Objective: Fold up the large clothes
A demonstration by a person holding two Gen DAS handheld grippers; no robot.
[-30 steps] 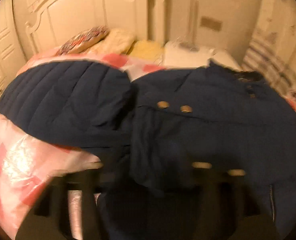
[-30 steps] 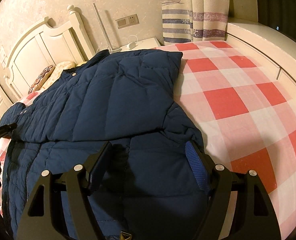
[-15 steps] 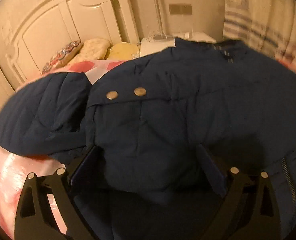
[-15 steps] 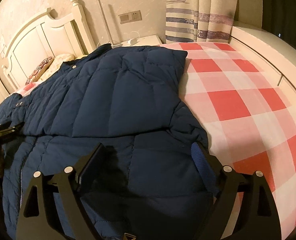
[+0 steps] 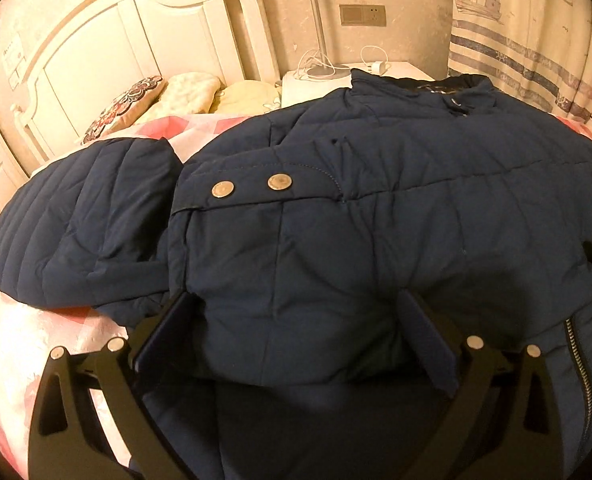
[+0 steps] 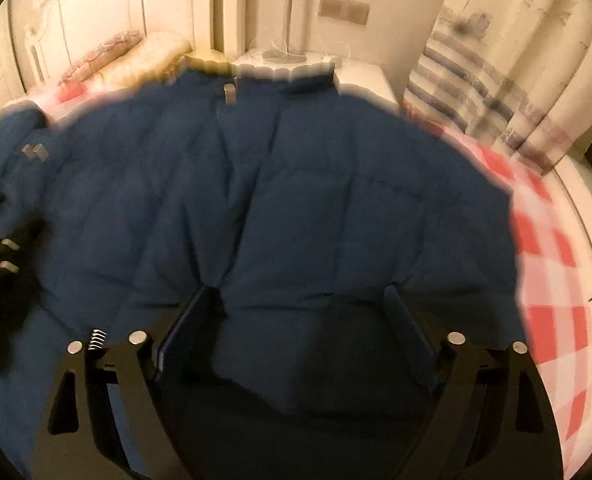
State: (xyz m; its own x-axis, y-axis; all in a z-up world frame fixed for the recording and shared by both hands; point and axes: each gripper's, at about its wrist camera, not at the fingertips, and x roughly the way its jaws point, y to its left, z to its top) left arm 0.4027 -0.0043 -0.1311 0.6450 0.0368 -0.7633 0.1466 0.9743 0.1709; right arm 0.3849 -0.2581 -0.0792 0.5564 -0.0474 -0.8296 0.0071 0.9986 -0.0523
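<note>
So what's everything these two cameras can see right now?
jacket: one, navy quilted, spread on the bed
snap buttons: two, silver, on a jacket tab
bedsheet: one, red and white check, under the jacket
pillows: several, floral, cream and yellowish, by the headboard
headboard: one, white, far end
nightstand: one, white, with cables on it
curtain: one, striped with ships, right
left gripper: one, black, jaws opening, over the jacket
right gripper: one, black, jaws opening, over the jacket
</note>
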